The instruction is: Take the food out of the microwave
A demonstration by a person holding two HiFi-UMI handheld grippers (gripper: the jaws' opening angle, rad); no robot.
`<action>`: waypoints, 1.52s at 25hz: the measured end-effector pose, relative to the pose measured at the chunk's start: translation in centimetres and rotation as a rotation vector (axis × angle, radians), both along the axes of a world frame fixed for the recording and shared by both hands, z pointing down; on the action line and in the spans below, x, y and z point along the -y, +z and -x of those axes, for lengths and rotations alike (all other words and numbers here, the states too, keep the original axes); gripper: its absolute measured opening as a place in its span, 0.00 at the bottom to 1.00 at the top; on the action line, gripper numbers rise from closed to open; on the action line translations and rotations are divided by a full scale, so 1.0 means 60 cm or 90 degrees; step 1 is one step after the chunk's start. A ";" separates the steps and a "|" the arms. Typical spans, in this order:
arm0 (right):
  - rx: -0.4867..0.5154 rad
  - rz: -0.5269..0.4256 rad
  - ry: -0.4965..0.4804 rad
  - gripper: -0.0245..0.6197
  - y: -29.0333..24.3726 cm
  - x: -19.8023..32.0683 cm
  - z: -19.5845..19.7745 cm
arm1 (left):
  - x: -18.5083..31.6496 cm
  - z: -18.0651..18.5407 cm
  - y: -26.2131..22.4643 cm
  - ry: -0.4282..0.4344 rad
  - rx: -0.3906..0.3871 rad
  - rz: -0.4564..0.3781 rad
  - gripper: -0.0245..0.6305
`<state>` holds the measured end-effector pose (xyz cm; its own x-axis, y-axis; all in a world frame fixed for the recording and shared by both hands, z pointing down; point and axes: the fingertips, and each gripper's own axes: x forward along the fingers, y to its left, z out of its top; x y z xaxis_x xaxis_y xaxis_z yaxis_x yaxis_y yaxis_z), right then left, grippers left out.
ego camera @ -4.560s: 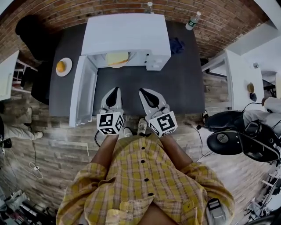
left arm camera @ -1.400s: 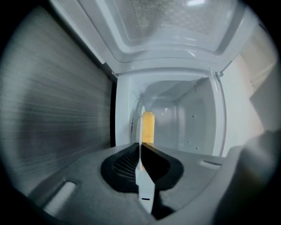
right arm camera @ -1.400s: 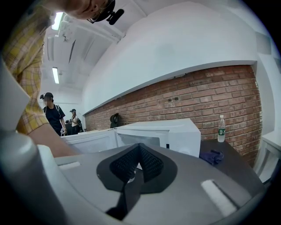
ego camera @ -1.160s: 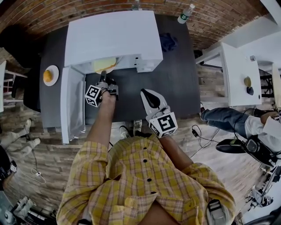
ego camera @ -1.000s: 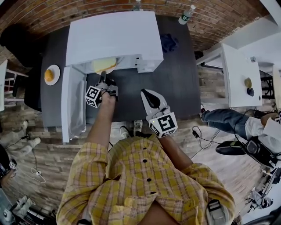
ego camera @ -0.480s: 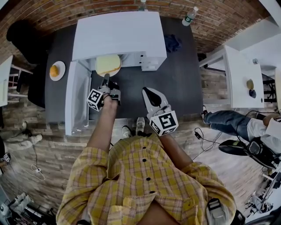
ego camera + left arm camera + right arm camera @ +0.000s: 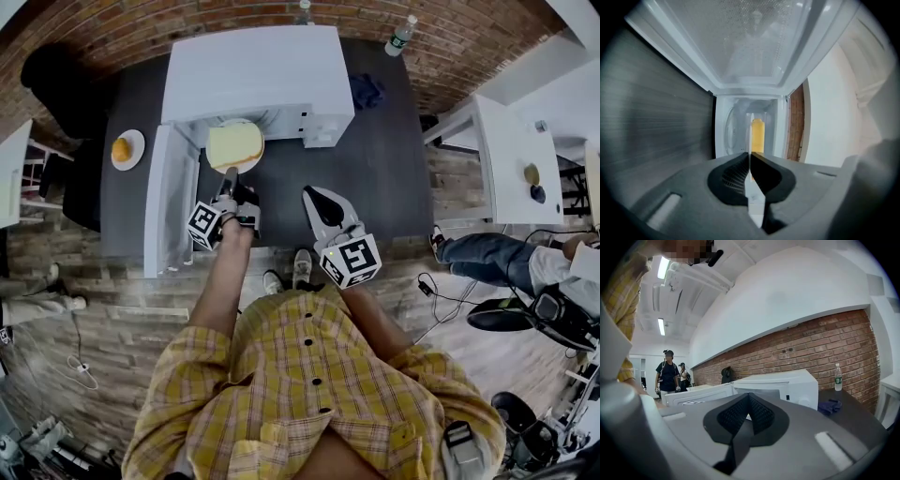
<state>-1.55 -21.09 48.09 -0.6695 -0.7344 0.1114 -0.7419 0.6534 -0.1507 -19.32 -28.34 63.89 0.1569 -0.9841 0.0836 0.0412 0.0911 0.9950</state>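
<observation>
The white microwave (image 7: 258,80) stands on the dark table (image 7: 375,187) with its door (image 7: 169,211) swung open to the left. A white plate (image 7: 251,163) carrying a pale yellow slab of food (image 7: 234,143) hangs just outside the oven mouth. My left gripper (image 7: 229,175) is shut on the plate's near rim. In the left gripper view, which is rolled on its side, the plate's edge (image 7: 754,206) runs between the closed jaws of the left gripper (image 7: 750,157), with the yellow food (image 7: 757,135) beyond. My right gripper (image 7: 312,195) hovers beside it over the table, shut and empty (image 7: 749,399).
A small plate with an orange (image 7: 128,148) sits left of the door. A blue cloth (image 7: 366,92) and a water bottle (image 7: 401,36) lie right of the microwave. A white side table (image 7: 511,159) and a black chair (image 7: 516,314) stand to the right. People (image 7: 668,371) stand far off.
The left gripper has drawn back toward me with the plate, which has come from inside the oven mouth to out over the table. The right gripper has barely shifted.
</observation>
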 end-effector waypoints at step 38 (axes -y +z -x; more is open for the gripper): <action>0.000 -0.029 -0.001 0.04 -0.027 -0.075 -0.005 | -0.173 -0.092 -0.158 0.058 -0.008 -0.078 0.06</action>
<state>-1.23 -16.61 46.47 -0.6707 -0.7377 0.0768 -0.7407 0.6609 -0.1208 -13.80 -17.96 54.39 0.2469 -0.9682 -0.0393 0.0505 -0.0276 0.9983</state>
